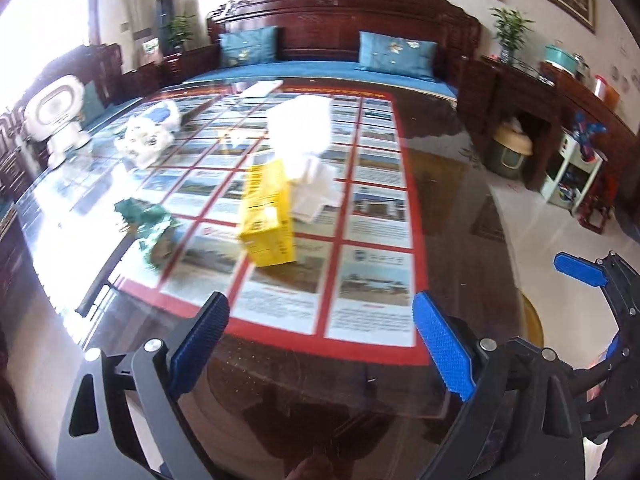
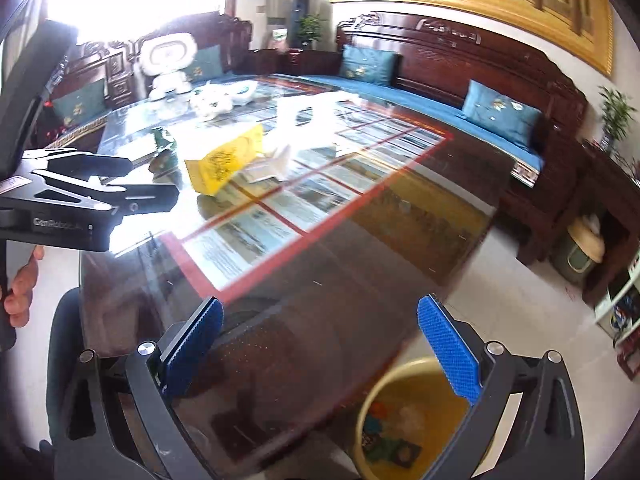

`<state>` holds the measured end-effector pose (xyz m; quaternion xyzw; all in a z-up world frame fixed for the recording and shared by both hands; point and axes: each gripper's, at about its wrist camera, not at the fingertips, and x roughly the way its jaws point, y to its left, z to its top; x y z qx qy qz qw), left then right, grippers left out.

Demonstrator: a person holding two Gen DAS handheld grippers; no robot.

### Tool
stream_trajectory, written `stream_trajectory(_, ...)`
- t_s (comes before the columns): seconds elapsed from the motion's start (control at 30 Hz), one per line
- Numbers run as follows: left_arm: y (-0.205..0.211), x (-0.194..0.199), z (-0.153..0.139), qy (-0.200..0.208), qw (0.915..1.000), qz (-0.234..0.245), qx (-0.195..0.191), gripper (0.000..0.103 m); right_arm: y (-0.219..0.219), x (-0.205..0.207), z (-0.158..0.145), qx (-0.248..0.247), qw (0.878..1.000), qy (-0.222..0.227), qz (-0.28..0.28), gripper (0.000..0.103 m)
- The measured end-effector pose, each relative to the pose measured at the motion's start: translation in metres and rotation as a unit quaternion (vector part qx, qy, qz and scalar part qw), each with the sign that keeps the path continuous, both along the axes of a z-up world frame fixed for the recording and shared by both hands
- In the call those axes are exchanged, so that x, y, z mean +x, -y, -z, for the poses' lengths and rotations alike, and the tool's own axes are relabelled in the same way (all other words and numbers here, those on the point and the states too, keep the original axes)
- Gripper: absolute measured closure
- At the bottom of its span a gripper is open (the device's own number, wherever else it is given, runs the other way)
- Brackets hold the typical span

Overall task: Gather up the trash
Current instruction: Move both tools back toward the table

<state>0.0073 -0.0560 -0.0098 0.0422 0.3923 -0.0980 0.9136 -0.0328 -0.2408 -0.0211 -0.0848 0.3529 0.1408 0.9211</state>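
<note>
Both grippers, left [image 1: 320,344] and right [image 2: 318,346], spread and empty: approach yellow carton [image 1: 267,216] low, pinch its narrow sides, then yellow bin [image 2: 404,420].

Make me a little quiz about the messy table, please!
1. True or false: the left gripper holds the yellow box.
2. What lies nearest the yellow box: A) green wrapper B) white tissues C) toy robot?
3. Where is the yellow bin?

Key: 1 false, both the left gripper and the right gripper are open and hold nothing. 2 B. 3 On the floor beside the table, already holding some trash.
</note>
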Motion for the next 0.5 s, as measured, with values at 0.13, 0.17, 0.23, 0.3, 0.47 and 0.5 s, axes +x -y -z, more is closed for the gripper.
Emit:
stream_trajectory(0.13, -0.032, 0.002, 0.003, -0.003, 0.9996, -0.027, -0.007, 0.010, -0.019, 0.009, 0.001, 0.015, 1.000, -0.002, -0.022, 0.008)
stream_trajectory(0.17, -0.038, 0.005, 0.005, -0.005, 0.9995, -0.031, -0.009, 0.010, -0.022, 0.012, 0.001, 0.019, 1.000, -0.005, -0.025, 0.008)
stream_trajectory(0.23, -0.048, 0.011, 0.010, -0.011, 0.9990, -0.041, -0.012, 0.010, -0.027, 0.014, 0.001, 0.028, 0.999, -0.010, -0.028, 0.008)
stream_trajectory(0.3, -0.053, 0.018, 0.014, -0.017, 0.9987, -0.046, -0.016, 0.010, -0.032, 0.016, 0.002, 0.038, 0.999, -0.017, -0.029, 0.008)
stream_trajectory(0.47, -0.047, 0.045, 0.030, -0.039, 0.9983, -0.035, -0.025, 0.010, -0.034, 0.026, 0.006, 0.055, 0.998, -0.026, -0.029, 0.008)
stream_trajectory(0.5, -0.045, 0.051, 0.033, -0.044, 0.9982, -0.031, -0.027, 0.010, -0.034, 0.028, 0.007, 0.056, 0.998, -0.028, -0.028, 0.008)
